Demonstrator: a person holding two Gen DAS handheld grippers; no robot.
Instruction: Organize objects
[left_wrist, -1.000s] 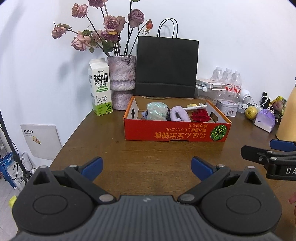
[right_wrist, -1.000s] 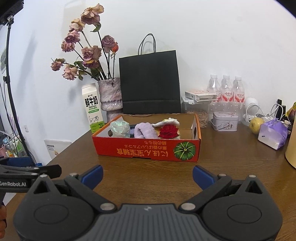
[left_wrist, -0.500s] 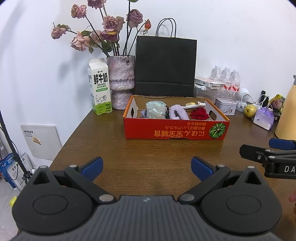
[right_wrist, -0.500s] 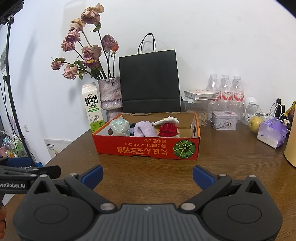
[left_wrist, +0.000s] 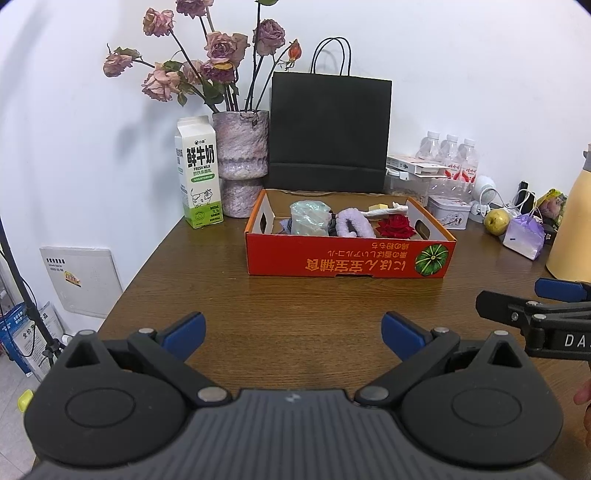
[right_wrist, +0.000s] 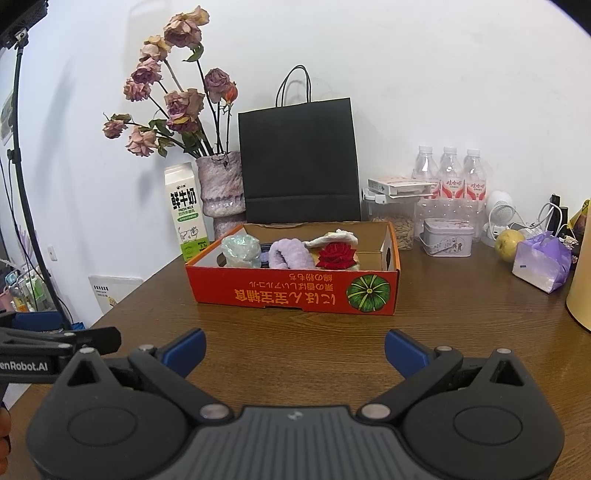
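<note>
Hovering low over the brown wooden surface (left_wrist: 295, 295), the left hand-held gripper (left_wrist: 293, 332) fills the bottom of its frame with its blue-tipped fingers spread wide and nothing between them. The right hand-held gripper (right_wrist: 294, 349) sits the same way at the bottom of its own frame, fingers wide apart and empty; its side also pokes in at the right edge of the left wrist view.

An orange cardboard box (left_wrist: 349, 258) stands at the centre of both frames, well apart from either gripper, with upside-down printed characters and a green pumpkin picture on its near wall. Inside it lie a crinkled pale-green bundle (left_wrist: 309, 218), a fluffy lilac ring (left_wrist: 351, 224), a red rose (left_wrist: 397, 226) and a white stick-like piece (left_wrist: 386, 211), packed close together toward the near wall.

Behind the box, in the upper middle of the frame, a black paper bag (left_wrist: 330, 133) leans at the white wall. Left of it stand a mottled vase of dried roses (left_wrist: 240, 155) and a milk carton (left_wrist: 198, 171). At the right are water bottles (right_wrist: 450, 173), a small tin (right_wrist: 447, 238), a pear (right_wrist: 509, 240) and a lilac pouch (right_wrist: 543, 260).
</note>
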